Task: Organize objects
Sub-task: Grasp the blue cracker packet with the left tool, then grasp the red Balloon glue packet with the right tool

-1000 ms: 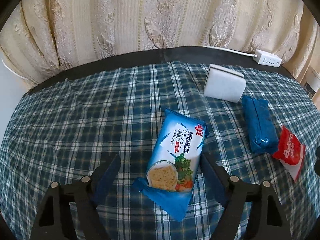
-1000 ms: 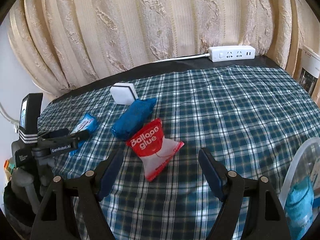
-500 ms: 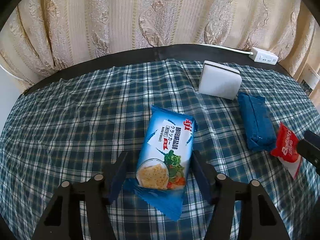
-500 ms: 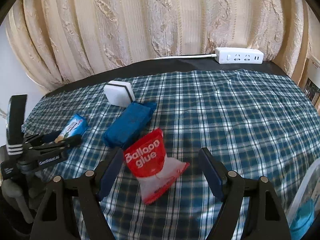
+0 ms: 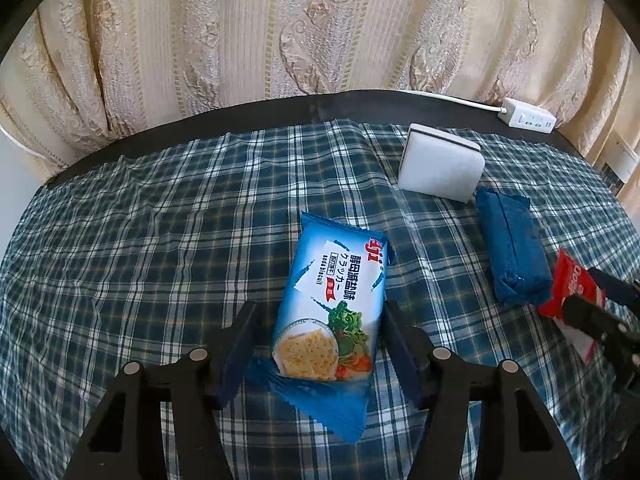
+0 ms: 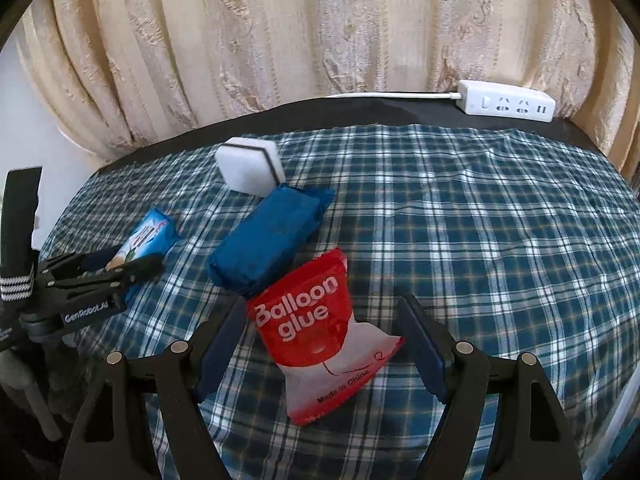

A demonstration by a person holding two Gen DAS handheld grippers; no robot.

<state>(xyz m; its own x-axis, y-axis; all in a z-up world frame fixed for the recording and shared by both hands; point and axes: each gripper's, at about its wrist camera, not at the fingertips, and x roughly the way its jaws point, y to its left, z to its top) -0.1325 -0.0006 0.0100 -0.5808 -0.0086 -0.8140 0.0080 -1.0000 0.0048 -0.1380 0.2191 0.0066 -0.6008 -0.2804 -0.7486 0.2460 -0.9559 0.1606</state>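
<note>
Left wrist view: left gripper [image 5: 320, 344] clamps the cracker packet [image 5: 332, 312], right gripper [image 6: 320, 340] gapes around the glue pouch [image 6: 320, 328]; nothing sorted yet.

Left gripper [image 5: 320, 344] angles down, jaws narrowed against a packet [image 5: 332, 308]. Right gripper [image 6: 322, 336] tilts down too, jaws wide, straddling a pouch [image 6: 320, 332] without touching.

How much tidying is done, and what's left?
Nothing looks put away yet: all four things lie on the checked cloth. In hand: the left gripper squeezes the cracker packet, and the right gripper stands open around the balloon glue packet. Left to do: move those two, then the white sponge and the blue pack.
</note>
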